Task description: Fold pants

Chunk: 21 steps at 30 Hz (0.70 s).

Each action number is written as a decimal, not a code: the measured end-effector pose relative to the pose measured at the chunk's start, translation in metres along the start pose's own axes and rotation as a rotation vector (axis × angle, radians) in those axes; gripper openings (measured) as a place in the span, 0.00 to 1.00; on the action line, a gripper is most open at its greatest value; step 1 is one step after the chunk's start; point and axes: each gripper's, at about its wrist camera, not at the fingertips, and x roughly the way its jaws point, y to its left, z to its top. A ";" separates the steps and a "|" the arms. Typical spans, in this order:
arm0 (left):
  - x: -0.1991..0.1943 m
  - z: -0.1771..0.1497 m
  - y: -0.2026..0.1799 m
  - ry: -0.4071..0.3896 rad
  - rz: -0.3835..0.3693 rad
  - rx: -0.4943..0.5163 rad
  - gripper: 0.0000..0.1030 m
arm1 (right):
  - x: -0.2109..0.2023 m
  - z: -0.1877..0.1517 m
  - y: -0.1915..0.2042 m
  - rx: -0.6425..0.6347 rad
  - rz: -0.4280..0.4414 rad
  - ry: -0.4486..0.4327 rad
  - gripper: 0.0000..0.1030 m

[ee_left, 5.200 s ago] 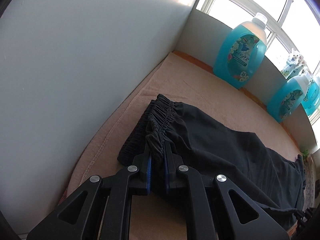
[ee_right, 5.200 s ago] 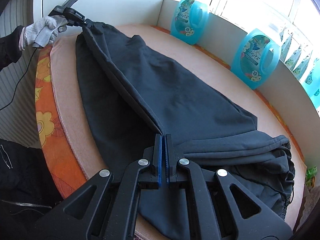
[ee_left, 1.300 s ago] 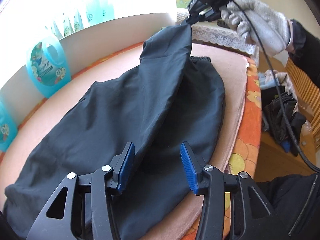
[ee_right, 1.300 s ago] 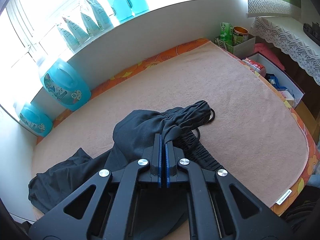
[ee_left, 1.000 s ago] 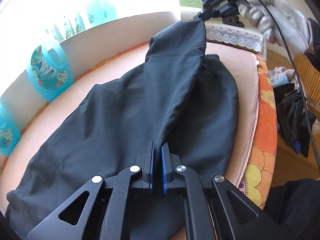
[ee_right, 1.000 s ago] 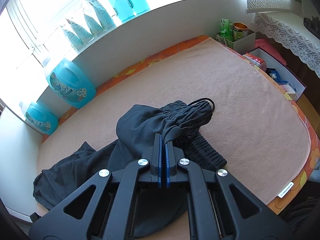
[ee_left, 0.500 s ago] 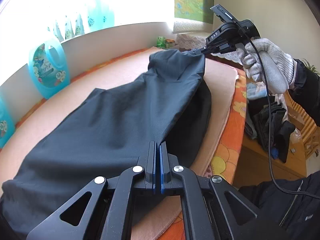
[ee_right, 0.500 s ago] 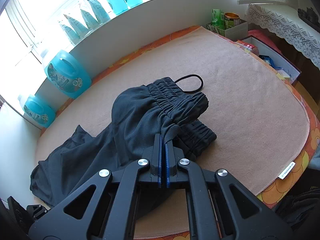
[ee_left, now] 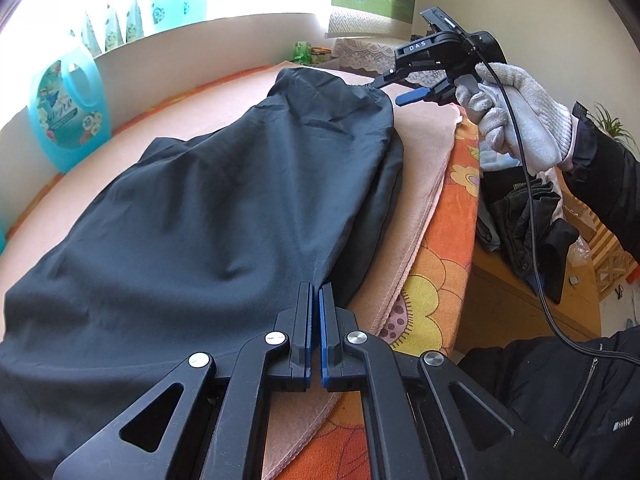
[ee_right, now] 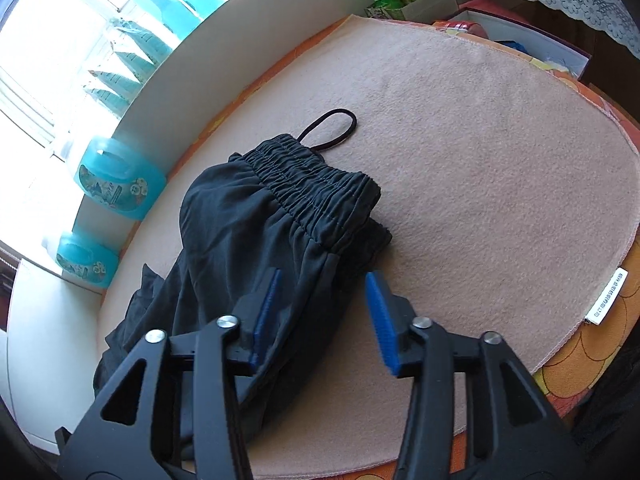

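Bright window light falls on a tabletop (ee_right: 500,168) covered by a soft pink towel (ee_left: 420,184), with blue bottles (ee_right: 120,184) along the far left wall. Dark pants (ee_left: 208,208) lie on the towel, folded over along their length, the stretchy waistband (ee_right: 316,188) on top by a loose cord loop (ee_right: 332,130). The left gripper (ee_left: 314,300) has its fingers pressed together on the near edge of the pants, while the right gripper (ee_right: 324,304) has its blue fingers (ee_right: 380,316) spread wide over the waist end, holding nothing.
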 end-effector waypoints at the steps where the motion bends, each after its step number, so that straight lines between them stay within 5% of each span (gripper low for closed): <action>1: 0.000 0.000 0.000 0.000 0.000 0.000 0.01 | 0.002 0.003 -0.002 0.016 0.000 0.002 0.58; 9: 0.001 -0.003 0.002 0.009 -0.006 -0.008 0.01 | 0.030 0.004 -0.007 0.075 0.028 0.051 0.58; 16: 0.001 -0.004 0.009 0.010 -0.023 -0.038 0.01 | 0.041 0.004 -0.004 0.104 0.063 -0.006 0.58; 21: -0.003 -0.004 0.009 -0.003 -0.040 -0.049 0.01 | 0.052 0.004 -0.001 0.108 0.078 -0.011 0.27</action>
